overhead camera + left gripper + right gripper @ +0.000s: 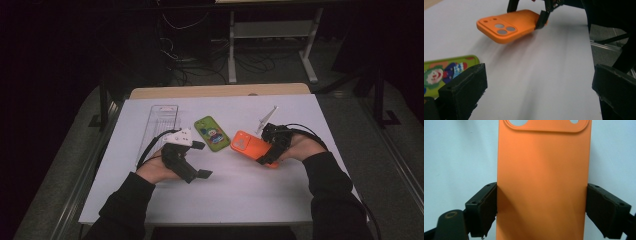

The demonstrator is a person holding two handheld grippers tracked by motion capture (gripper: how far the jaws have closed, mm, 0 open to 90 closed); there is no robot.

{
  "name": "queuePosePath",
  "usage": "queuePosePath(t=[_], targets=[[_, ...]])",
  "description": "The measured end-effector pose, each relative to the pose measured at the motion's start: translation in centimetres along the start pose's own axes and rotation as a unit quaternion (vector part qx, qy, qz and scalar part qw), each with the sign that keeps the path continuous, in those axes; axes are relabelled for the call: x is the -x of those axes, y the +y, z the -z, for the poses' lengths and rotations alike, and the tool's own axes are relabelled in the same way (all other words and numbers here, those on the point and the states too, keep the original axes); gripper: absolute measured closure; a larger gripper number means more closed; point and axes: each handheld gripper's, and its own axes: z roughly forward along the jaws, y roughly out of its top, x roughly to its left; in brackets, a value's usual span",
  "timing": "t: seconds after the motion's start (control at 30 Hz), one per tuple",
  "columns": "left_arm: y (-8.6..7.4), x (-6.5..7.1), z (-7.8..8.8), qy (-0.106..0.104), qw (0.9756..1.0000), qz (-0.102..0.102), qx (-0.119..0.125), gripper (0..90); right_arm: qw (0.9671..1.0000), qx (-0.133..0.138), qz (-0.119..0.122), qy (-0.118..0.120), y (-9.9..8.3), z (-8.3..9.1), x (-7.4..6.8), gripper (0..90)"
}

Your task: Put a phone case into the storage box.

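Orange matte phone case (248, 145), rectangular with rounded corners and a raised camera panel pierced by round holes, sits clamped across its width in my right gripper (272, 147), lifted clear of the white desk (250, 195) at about 3 o'clock from the desk's centre. In the right gripper view the two black pads press the case's long edges near its lower end, so most of its length overhangs the grip unsupported.

My left gripper (199, 159) hangs at about 9 o'clock with its jaws spread wide and nothing between them, aimed toward the case.

Risks, as I judge them: the smooth, probably flexible shell could bow or squirm out under side pressure, and the long overhang could let it pivot and droop toward the desk. If I bring the left gripper in carelessly, it could knock the case free.

A green glossy phone case printed with a cartoon clown (212, 132) lies flat near 12 o'clock, close enough to be nudged. A clear rigid plastic tray (159, 125), long and narrow, lies at about 10 o'clock.
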Motion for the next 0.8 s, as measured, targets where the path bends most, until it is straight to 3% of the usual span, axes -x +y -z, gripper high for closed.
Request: queuePosePath(t=[0.3,0.53,0.8], targets=[[1.5,-0.9,-0.9,-0.007,0.9999,-0.005,0.015,0.0,1.0,0.001,0.002,-0.004,-0.2,0.5,-0.2,15.3],[2.3,-1.5,-1.5,-0.009,0.9994,-0.001,0.035,0.0,0.9998,-0.006,0.018,-0.001,0.3,0.3,-1.0,15.3],[2.3,-1.5,-0.9,-0.003,0.9996,-0.016,0.022,0.0,0.999,-0.01,0.043,0.002,0.7,0.2,-2.2,15.4]])
